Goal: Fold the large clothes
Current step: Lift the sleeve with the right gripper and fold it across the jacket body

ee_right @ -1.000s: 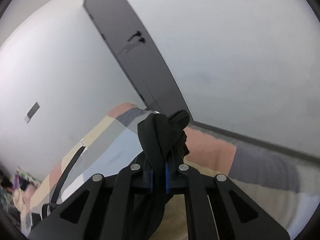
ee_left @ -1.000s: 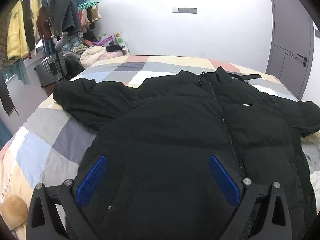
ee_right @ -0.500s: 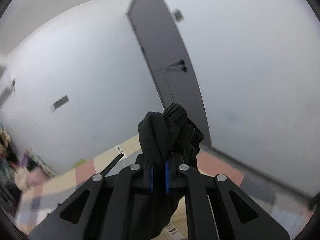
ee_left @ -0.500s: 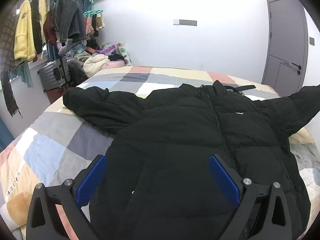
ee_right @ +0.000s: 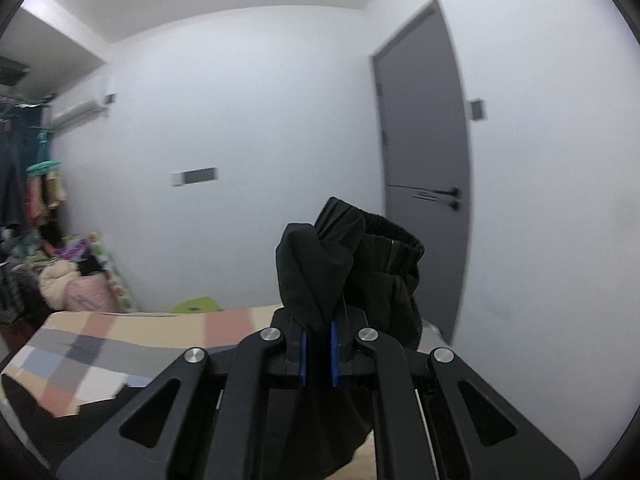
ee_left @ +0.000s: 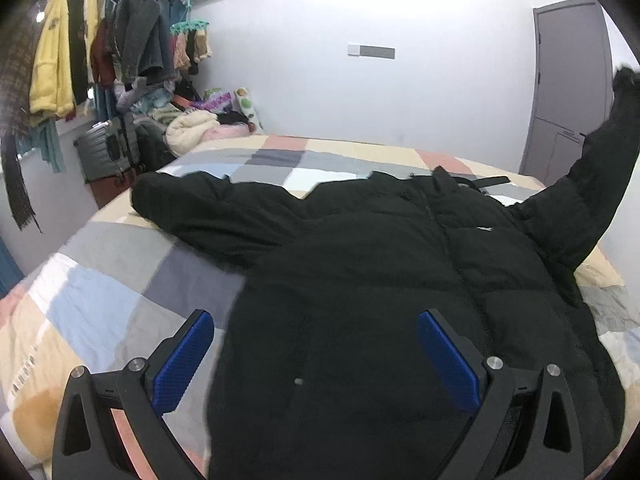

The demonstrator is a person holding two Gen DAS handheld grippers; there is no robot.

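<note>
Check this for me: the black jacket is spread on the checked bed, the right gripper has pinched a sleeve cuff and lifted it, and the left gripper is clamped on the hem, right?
Not quite. The left gripper is open, hovering over the black jacket, as the left wrist view shows. The rest holds: the right gripper pinches the lifted sleeve cuff above the checked bed.

The right claw (ee_right: 318,354) has lifted the jacket's sleeve (ee_left: 592,184) high off the bed (ee_left: 120,280).

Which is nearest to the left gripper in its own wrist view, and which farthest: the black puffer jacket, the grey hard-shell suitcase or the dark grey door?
1. Black puffer jacket, directly beneath the left gripper.
2. Grey hard-shell suitcase, far left beside the bed.
3. Dark grey door, far right.
</note>
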